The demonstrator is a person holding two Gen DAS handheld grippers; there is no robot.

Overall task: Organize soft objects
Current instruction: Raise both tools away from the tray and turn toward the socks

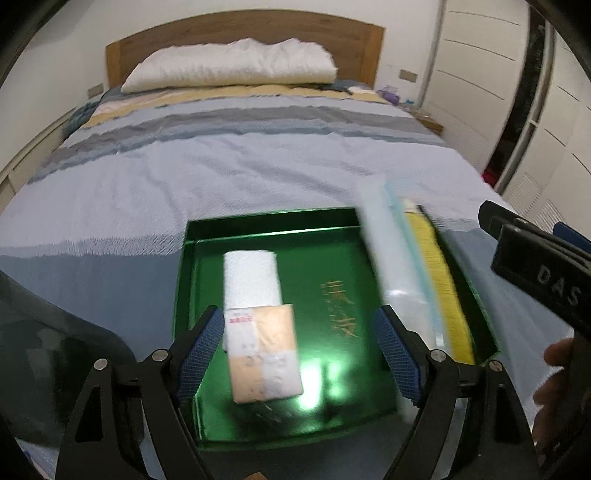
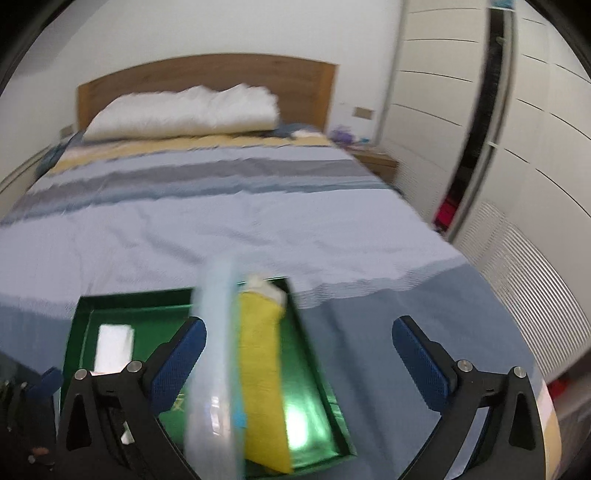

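A green tray (image 1: 280, 225) lies on the bed. In it are a white roll (image 1: 251, 280), a tan and white packet (image 1: 264, 354), a blurred clear zip bag (image 1: 399, 266) and a yellow cloth (image 1: 439, 280). My left gripper (image 1: 299, 354) hangs open over the tray; the packet lies below, between its jaws, with neither pad pressing on it. My right gripper (image 2: 299, 350) stands wide open over the tray's right side (image 2: 317, 369). The clear bag (image 2: 214, 350) stands beside its left finger, and the yellow cloth (image 2: 260, 369) lies under it. The right gripper (image 1: 524, 225) also shows at the right edge of the left wrist view.
The bed has a striped blue and grey cover (image 1: 258, 166), a white pillow (image 1: 229, 66) and a wooden headboard (image 1: 243, 33). White wardrobe doors (image 2: 480, 129) and a small nightstand (image 2: 376, 162) stand to the right. A hand (image 1: 554, 369) holds the right gripper.
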